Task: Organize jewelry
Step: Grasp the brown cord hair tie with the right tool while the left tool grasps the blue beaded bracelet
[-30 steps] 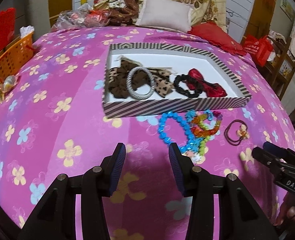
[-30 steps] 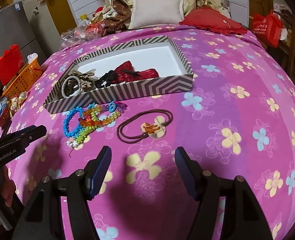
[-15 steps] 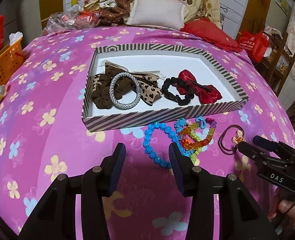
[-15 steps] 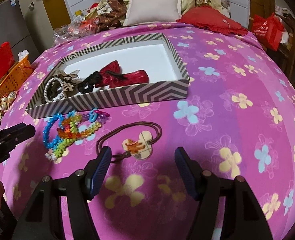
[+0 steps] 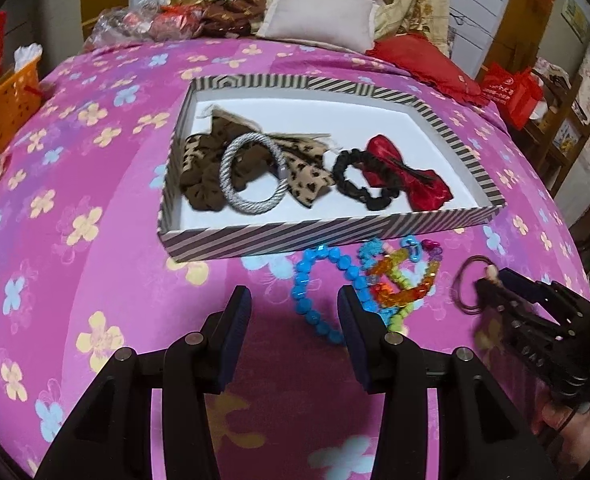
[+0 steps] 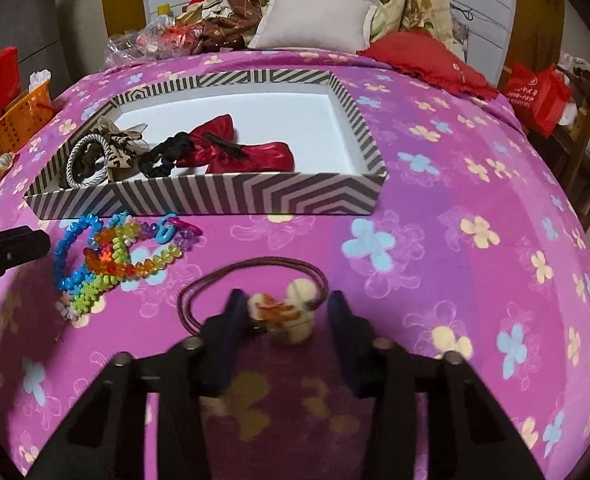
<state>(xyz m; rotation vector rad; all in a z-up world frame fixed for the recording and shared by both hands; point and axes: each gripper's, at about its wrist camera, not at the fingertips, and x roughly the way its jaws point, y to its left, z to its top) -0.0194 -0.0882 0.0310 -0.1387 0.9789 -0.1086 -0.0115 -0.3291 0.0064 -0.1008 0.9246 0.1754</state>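
Observation:
A striped box [image 5: 323, 236] [image 6: 255, 196] on the pink bed holds a leopard scrunchie [image 5: 203, 168], a silver bangle [image 5: 251, 172], a black scrunchie [image 5: 359, 188] and a red bow [image 5: 407, 176]. In front of it lie a blue bead bracelet [image 5: 315, 280] [image 6: 67, 248] and coloured bead bracelets [image 5: 403, 276] [image 6: 131, 256]. My right gripper [image 6: 283, 312] is open, its jaws either side of a brown hair tie with a cream charm [image 6: 283, 312]; the tie also shows in the left wrist view [image 5: 471, 284]. My left gripper [image 5: 293, 320] is open and empty, just short of the blue bracelet.
An orange basket [image 5: 3, 108] stands at the bed's left edge. Pillows [image 5: 319, 20], a red cushion [image 5: 423, 60] and piled clothes lie at the head. A red bag [image 6: 535, 96] and wooden furniture stand on the right.
Both grippers moved forward and down. The right gripper's jaws narrowed and now straddle the hair tie's charm. The left gripper came closer to the bead bracelets.

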